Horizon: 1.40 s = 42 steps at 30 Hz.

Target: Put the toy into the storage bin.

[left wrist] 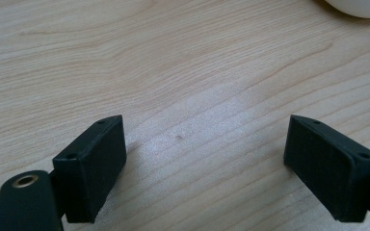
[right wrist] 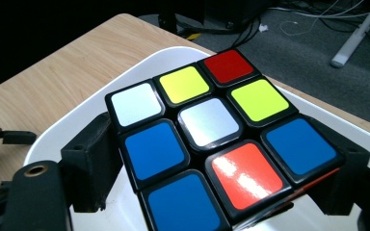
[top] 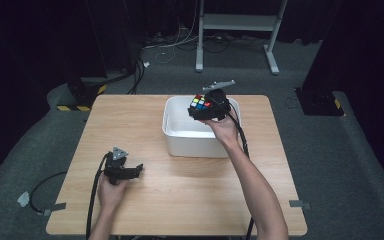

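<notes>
Right gripper (top: pixel 211 106): its two black fingers (right wrist: pixel 89 159) stand about half spread, one pressed to each side of the puzzle cube (right wrist: pixel 221 139), which sits clamped between them.
Puzzle cube: held off the counter, between the right gripper's fingers and above the open white tub (top: pixel 177 134). The face turned towards the right gripper's camera shows white, yellow, red, blue and orange stickers. In the high view the cube (top: pixel 199 103) hangs over the tub's far right part.
White tub: below and beyond the right fingers. Its rim (right wrist: pixel 144 60) curves round behind the cube, and its pale inside shows beneath the cube's near corner.
Right hand (top: pixel 223 129): wrapped round the gripper's body just behind the fingers, the forearm reaching in from the counter's near edge.
Left gripper (top: pixel 135 170): fingers (left wrist: pixel 94 166) spread wide with bare wood between them, nothing held. They sit low over the counter, pointing towards the tub.
Left hand (top: pixel 111 190): grips the left gripper from behind, near the counter's near left part, well apart from the tub.
Counter (left wrist: pixel 188 72): light wood grain runs under and ahead of the left fingers. A curved white edge of the tub (left wrist: pixel 361 7) shows far ahead of the right-hand finger.
Cable (top: pixel 94 200): trails back from the left gripper along the forearm.
</notes>
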Each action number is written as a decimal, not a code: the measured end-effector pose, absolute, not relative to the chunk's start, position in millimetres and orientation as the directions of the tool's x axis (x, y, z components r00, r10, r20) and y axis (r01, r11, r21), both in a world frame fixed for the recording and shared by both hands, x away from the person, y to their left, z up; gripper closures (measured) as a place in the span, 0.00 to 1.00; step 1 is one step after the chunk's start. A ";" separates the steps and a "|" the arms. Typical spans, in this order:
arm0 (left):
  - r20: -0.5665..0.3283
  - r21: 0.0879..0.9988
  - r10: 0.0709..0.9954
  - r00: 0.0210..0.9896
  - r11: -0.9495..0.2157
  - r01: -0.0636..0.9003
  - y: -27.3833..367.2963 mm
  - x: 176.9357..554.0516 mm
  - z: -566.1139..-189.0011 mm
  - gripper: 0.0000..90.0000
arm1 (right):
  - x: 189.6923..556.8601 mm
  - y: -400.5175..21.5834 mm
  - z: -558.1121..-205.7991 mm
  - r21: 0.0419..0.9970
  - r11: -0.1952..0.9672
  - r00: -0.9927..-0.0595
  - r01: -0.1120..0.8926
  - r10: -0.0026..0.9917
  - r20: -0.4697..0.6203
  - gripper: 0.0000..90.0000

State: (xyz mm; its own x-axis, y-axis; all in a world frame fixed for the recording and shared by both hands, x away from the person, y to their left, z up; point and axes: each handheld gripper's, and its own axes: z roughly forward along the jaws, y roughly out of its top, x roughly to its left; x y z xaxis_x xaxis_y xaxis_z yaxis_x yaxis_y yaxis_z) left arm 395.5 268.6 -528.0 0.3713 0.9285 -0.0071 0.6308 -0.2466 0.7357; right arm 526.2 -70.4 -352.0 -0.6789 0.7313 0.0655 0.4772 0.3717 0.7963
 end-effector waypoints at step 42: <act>-0.005 0.734 0.928 0.372 -0.249 0.632 268.5 396.0 -527.9 0.17 | 551.5 -76.4 -374.0 0.734 0.370 -0.610 0.569 0.789 0.076 0.21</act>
